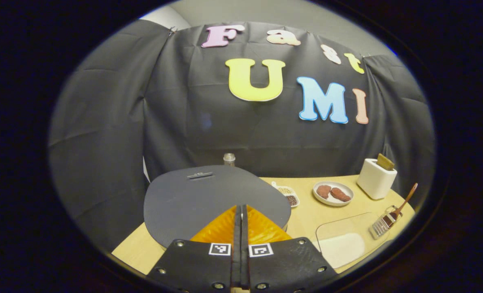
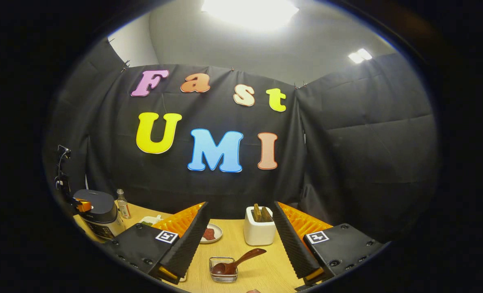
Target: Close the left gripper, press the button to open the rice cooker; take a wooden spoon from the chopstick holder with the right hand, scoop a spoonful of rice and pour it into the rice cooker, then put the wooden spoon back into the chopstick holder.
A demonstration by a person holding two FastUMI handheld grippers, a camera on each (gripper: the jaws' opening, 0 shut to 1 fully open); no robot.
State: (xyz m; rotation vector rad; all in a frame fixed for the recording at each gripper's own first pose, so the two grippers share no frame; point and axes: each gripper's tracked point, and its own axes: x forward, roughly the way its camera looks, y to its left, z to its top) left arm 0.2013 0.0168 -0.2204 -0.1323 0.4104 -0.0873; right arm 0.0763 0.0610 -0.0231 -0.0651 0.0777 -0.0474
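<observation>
We note the left gripper (image 1: 242, 211), its 2 fingers pressed together, just above the rice cooker's dark grey lid (image 1: 209, 195). The right gripper (image 2: 237, 232) stands wide, empty. Between its fingers, the brown wooden spoon (image 2: 237, 262) rests in the small wire chopstick holder (image 2: 223, 273) on the pale wooden table (image 2: 266, 272).

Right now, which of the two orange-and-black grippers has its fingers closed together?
The left gripper: fingers pressed together over the dark rice cooker lid. The right gripper is spread wide.
</observation>
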